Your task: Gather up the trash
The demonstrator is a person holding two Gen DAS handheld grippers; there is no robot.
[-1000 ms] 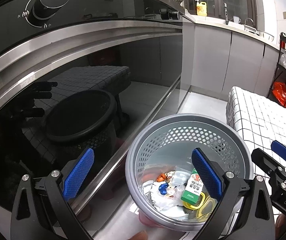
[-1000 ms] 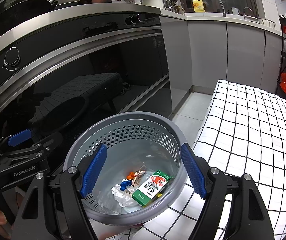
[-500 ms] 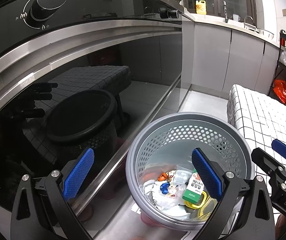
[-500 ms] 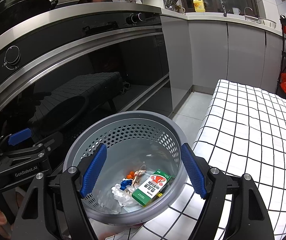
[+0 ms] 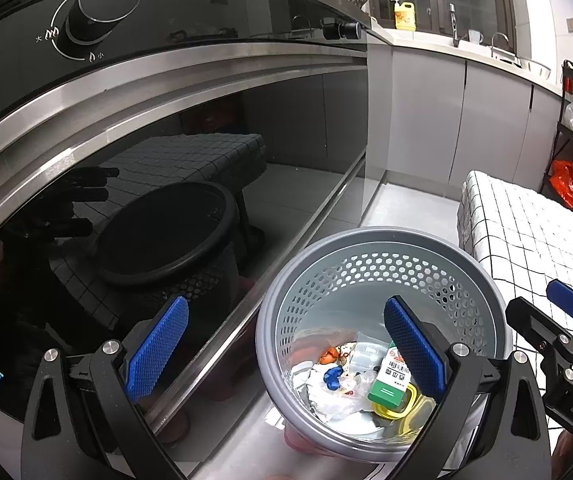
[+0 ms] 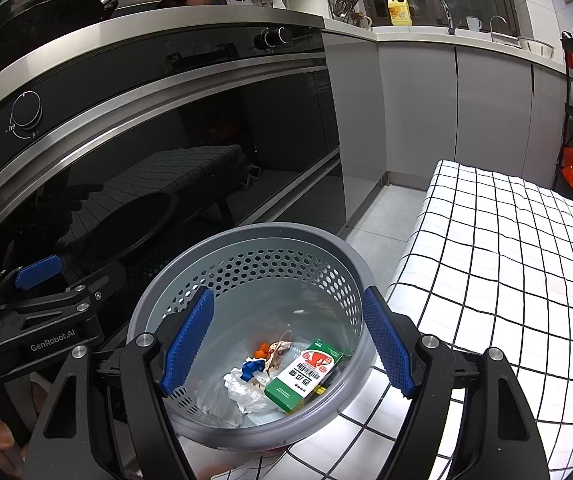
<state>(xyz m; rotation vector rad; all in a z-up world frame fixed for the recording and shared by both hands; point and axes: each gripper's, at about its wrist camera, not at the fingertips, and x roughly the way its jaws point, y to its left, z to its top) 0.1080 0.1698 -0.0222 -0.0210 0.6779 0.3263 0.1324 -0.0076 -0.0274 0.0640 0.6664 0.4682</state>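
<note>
Left wrist view
Left gripper (image 5: 286, 354): jaws spread wide, nothing between the pads; left pad over the dark oven glass, right pad over the bin's mouth.
Bin (image 5: 482, 280): grey, round, perforated wall; stands low at centre right, just beside the checked cloth (image 5: 526, 236).
Trash: heaped on the bin's floor; green carton (image 5: 390, 380) partly hidden by the right pad, blue scrap (image 5: 331, 376), orange scrap (image 5: 328, 355), yellow ring (image 5: 408, 410), crumpled white wrap.
Right gripper (image 5: 558, 312): enters at the right edge, one blue pad showing; opening not readable from here.
Oven (image 5: 166, 80): black glass with steel rails, knob (image 5: 104, 4) at top left.

Right wrist view
Right gripper (image 6: 288, 342): jaws wide apart, holds nothing; both pads hang over the bin's mouth, the right one near the rim, contact hard to judge.
Bin (image 6: 246, 236): below and between the pads, its right side against the checked cloth (image 6: 506, 248).
Trash: green carton (image 6: 304, 374) lies flat, barcode up; blue scrap (image 6: 251, 368), orange scrap (image 6: 261, 349), white wrap beside it.
Left gripper (image 6: 38, 276): at the left edge, level with the bin's rim, clear of it.
Counter: yellow bottle (image 6: 399, 10) near the tap.
</note>
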